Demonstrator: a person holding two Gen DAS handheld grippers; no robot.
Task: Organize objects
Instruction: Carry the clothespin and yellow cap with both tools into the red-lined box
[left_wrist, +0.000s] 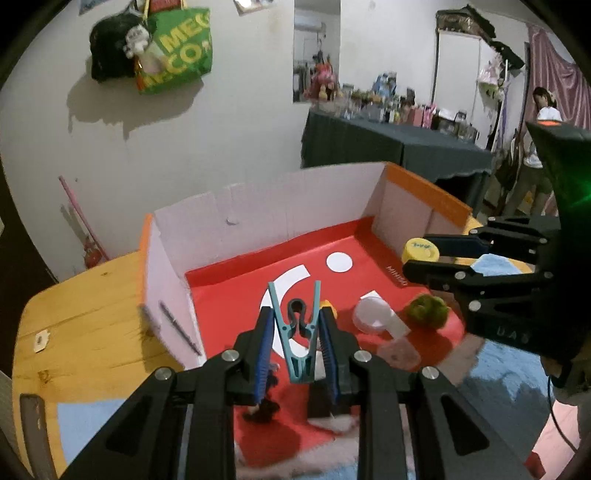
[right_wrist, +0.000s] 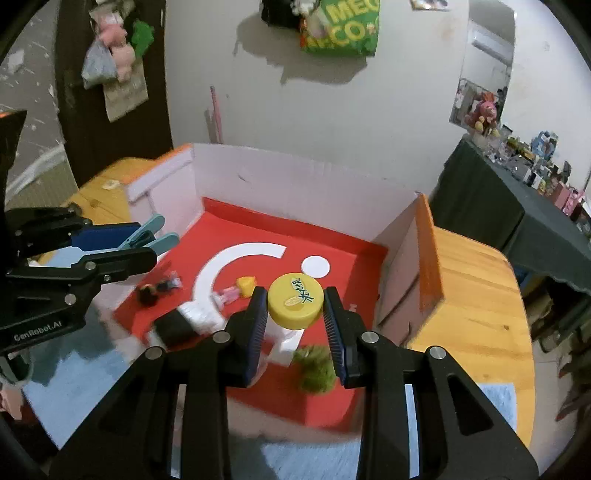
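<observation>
A teal clothespin (left_wrist: 297, 332), its two prongs pointing upward in a V, sits clamped between the blue pads of the left gripper (left_wrist: 295, 345), whose jaws are nearly closed around it. A round yellow cap (right_wrist: 294, 300) with dark lettering on its top is pinched the same way in the right gripper (right_wrist: 295, 325). Both are held above an open cardboard box (left_wrist: 258, 206) with white walls, orange edges and a red floor marked with a white arc and dot. Inside the box lie a fuzzy green ball (left_wrist: 427, 310), a round white lid (left_wrist: 370, 314), a small yellow-topped item (right_wrist: 240, 290), a black block (right_wrist: 173, 326) and small dark pieces (right_wrist: 155, 290), all blurred and hard to identify. A pen (left_wrist: 179, 326) rests against the box's left wall. The box stands on a wooden table (left_wrist: 81, 306). The nearest contents are hidden behind the gripper fingers.
</observation>
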